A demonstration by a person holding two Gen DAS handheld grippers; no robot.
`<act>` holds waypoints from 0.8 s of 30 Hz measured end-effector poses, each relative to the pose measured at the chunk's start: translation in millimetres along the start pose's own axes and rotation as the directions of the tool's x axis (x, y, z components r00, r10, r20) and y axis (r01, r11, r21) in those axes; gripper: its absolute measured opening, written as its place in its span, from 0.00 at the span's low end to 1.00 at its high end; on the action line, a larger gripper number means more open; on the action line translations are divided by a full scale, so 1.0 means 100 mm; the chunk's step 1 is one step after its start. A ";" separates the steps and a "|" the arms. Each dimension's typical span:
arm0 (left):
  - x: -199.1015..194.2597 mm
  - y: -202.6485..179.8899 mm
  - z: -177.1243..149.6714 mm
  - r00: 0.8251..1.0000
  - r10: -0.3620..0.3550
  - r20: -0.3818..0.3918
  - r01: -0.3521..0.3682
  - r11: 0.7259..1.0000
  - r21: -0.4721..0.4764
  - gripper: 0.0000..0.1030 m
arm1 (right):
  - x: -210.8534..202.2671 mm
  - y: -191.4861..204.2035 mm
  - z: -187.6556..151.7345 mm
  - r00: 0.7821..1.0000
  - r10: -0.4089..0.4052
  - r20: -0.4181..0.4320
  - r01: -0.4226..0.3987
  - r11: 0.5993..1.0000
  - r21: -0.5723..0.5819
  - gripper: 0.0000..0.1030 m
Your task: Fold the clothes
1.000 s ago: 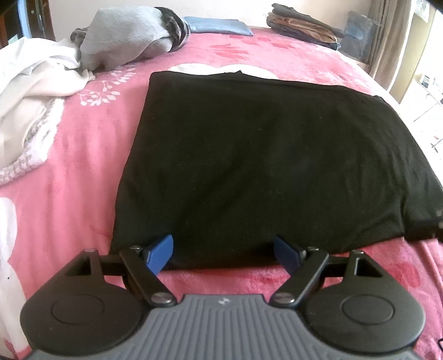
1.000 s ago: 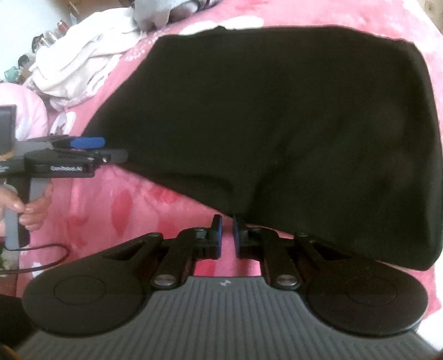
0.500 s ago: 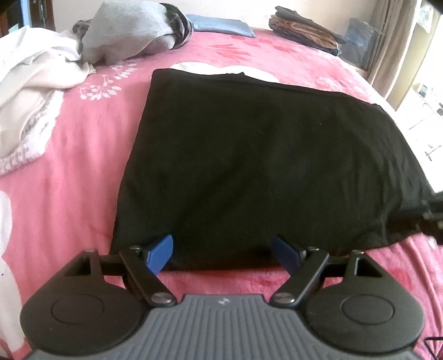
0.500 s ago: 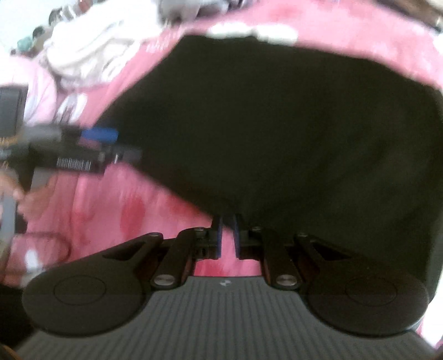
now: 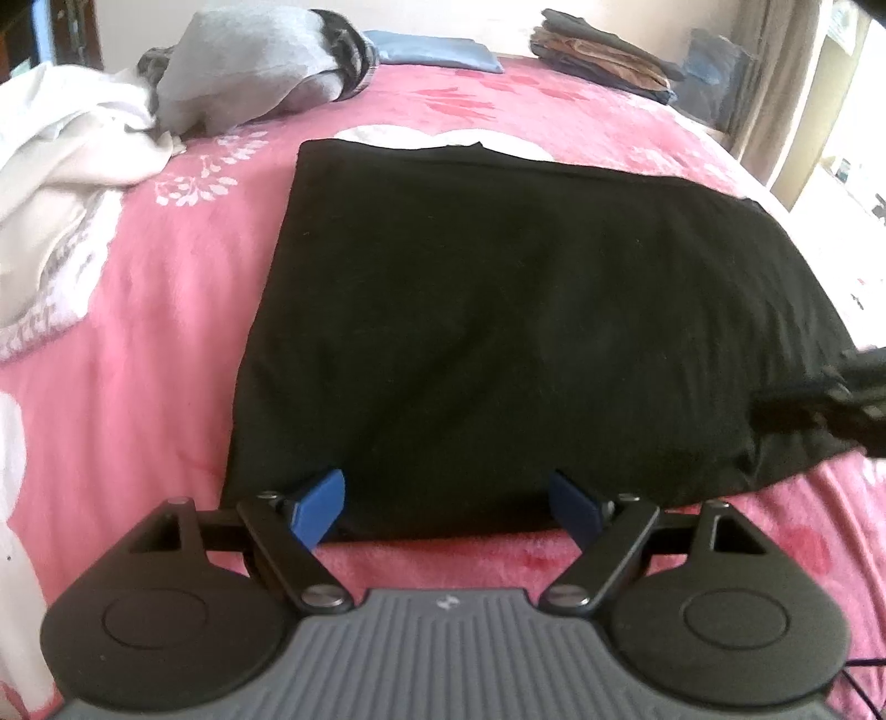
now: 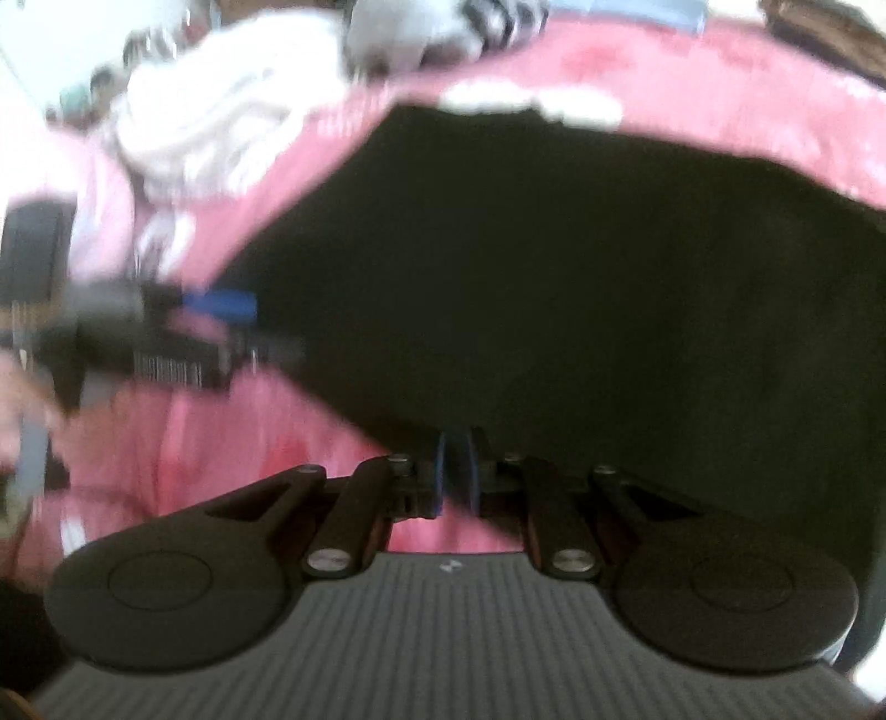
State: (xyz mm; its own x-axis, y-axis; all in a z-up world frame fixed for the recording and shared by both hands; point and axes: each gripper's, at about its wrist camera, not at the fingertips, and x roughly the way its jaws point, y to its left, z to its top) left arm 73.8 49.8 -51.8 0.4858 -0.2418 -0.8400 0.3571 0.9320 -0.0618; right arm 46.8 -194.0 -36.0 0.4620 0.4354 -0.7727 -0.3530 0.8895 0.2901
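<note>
A black garment (image 5: 526, 332) lies flat on the pink bedspread (image 5: 155, 343). My left gripper (image 5: 448, 501) stands open at the garment's near hem. Its blue pads (image 5: 321, 504) sit apart over the hem without pressing it. My right gripper (image 6: 457, 471) is shut, and the garment's (image 6: 581, 288) near edge runs into its blue pads. In the left wrist view the right gripper (image 5: 853, 399) shows blurred at the garment's near right corner, where the cloth bunches. The right wrist view is blurred; it shows the left gripper (image 6: 221, 310) at the far left, held by a hand (image 6: 22, 399).
A white heap of clothes (image 5: 61, 183) lies at the left of the bed. A grey garment (image 5: 249, 61) and a blue cushion (image 5: 437, 50) are at the back. Folded dark and brown clothes (image 5: 603, 50) are stacked at the back right. A curtain (image 5: 786, 83) marks the bed's right side.
The right gripper has come into the left wrist view at the garment's near right corner, and its own view has shifted and blurred. The left gripper has stayed open at the hem.
</note>
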 end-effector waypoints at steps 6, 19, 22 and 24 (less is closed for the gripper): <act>-0.01 0.03 0.01 1.000 -0.002 -0.008 0.002 1.000 -0.003 0.80 | 0.25 0.10 -0.18 0.991 0.078 -0.108 -0.083 0.995 -0.049 0.08; -0.01 0.05 0.03 1.000 0.001 -0.009 -0.001 1.000 -0.016 0.80 | 0.39 0.23 -0.18 0.999 0.052 -0.014 -0.053 0.994 -0.095 0.06; 0.00 0.07 0.04 1.000 0.004 -0.007 -0.004 1.000 -0.026 0.80 | 0.34 0.33 -0.20 0.996 0.083 -0.021 -0.085 0.986 -0.144 0.06; 0.00 0.07 0.04 1.000 0.004 -0.006 -0.004 0.999 -0.034 0.81 | 0.29 0.37 -0.17 0.998 0.058 0.012 -0.055 0.982 -0.179 0.06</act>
State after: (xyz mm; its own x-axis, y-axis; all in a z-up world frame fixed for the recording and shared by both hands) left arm 79.9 55.1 -50.3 0.4823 -0.2363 -0.8435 0.3278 0.9416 -0.0763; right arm 33.4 -151.2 -57.3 0.4506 0.4881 -0.7475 -0.5178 0.8249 0.2265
